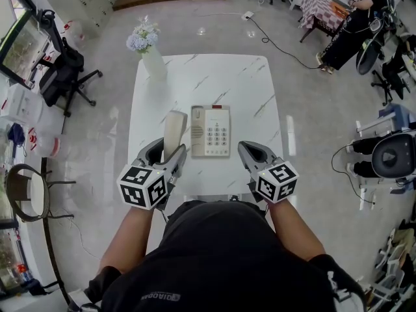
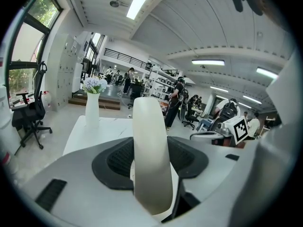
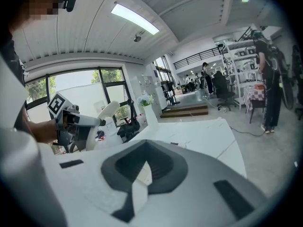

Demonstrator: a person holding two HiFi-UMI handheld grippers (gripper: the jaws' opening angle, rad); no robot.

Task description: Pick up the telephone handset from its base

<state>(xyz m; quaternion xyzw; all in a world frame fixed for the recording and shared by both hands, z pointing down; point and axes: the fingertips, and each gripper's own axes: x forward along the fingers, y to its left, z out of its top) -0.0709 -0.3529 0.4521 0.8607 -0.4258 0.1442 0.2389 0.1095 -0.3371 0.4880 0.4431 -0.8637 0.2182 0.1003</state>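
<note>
The telephone handset (image 1: 174, 130) is seen clamped between the jaws of the left hand-held gripper (image 1: 168, 153), which are closed on its lower part, while its upper end points away from the person. In the left gripper view the cream handset is shown rising between the two grey jaws, with the dark pads pressed against its sides. It is held off its cradle, just to the left of the telephone base (image 1: 211, 130), whose keypad and bare left-hand cradle are exposed in the head view. The base is placed near the middle of the white marbled tabletop (image 1: 214, 77). The right hand-held gripper (image 1: 250, 151) is held near the front right corner of the base, apart from it; in the right gripper view its jaws are brought together with nothing between them, and only a sliver of tabletop is visible through the gap behind the tips. A white vase (image 1: 153, 62) with pale blue flowers (image 1: 142, 39) is set at the far left corner of the tabletop, well apart from the base.
</note>
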